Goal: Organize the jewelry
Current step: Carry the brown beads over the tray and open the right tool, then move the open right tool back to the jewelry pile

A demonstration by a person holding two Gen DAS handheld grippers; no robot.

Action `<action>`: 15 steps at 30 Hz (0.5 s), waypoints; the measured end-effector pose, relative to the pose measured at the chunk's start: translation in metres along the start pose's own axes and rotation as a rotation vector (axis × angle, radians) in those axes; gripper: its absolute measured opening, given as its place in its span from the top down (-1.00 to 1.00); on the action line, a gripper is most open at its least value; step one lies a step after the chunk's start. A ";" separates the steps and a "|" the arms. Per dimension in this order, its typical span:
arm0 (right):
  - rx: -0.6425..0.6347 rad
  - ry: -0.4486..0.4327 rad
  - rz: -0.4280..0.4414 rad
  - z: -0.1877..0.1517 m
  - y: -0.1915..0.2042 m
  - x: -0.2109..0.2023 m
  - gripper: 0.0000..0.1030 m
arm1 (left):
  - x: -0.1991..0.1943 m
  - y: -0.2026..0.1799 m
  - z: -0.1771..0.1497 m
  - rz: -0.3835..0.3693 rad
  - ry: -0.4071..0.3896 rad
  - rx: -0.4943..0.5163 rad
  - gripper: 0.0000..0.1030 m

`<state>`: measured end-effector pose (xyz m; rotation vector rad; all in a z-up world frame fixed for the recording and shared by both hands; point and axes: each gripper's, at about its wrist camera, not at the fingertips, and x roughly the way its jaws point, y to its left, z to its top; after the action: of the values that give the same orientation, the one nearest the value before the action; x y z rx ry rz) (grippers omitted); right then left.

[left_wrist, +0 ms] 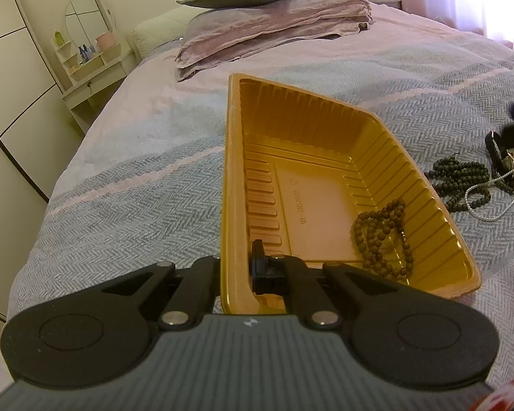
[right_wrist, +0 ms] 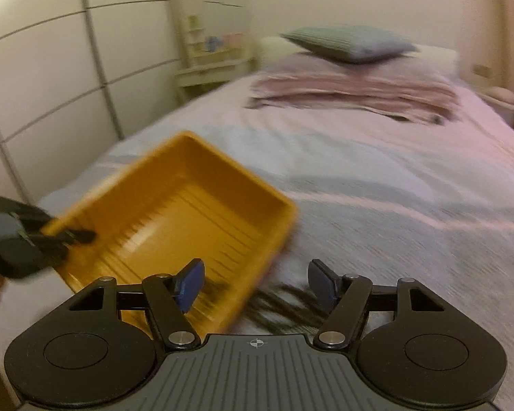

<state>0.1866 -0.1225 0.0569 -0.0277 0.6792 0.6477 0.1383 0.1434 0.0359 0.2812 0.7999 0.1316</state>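
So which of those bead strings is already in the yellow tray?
The brown wooden bead string, lying inside the ribbed yellow plastic tray; the darker beads lie outside.

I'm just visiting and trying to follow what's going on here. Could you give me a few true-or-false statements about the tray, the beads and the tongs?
1. The left tongs clamp the yellow tray by its wall. True.
2. The tray is empty. False: a brown bead string lies inside.
3. The right tongs stand open. True.
4. All the jewelry is in the tray. False: dark beads lie on the bedspread.
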 end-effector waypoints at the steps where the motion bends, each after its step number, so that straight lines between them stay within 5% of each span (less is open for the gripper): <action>1: 0.015 0.000 -0.036 -0.008 -0.009 -0.005 -0.30 | 0.000 0.000 0.000 0.000 0.000 -0.001 0.95; 10: 0.081 0.017 -0.344 -0.068 -0.083 -0.040 -0.30 | -0.001 -0.003 0.002 0.004 0.010 0.003 0.95; 15: 0.096 0.049 -0.349 -0.092 -0.108 -0.045 -0.29 | -0.002 -0.004 0.003 0.011 0.011 0.007 0.95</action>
<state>0.1679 -0.2547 -0.0084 -0.0722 0.7308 0.2793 0.1391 0.1382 0.0374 0.2920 0.8099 0.1407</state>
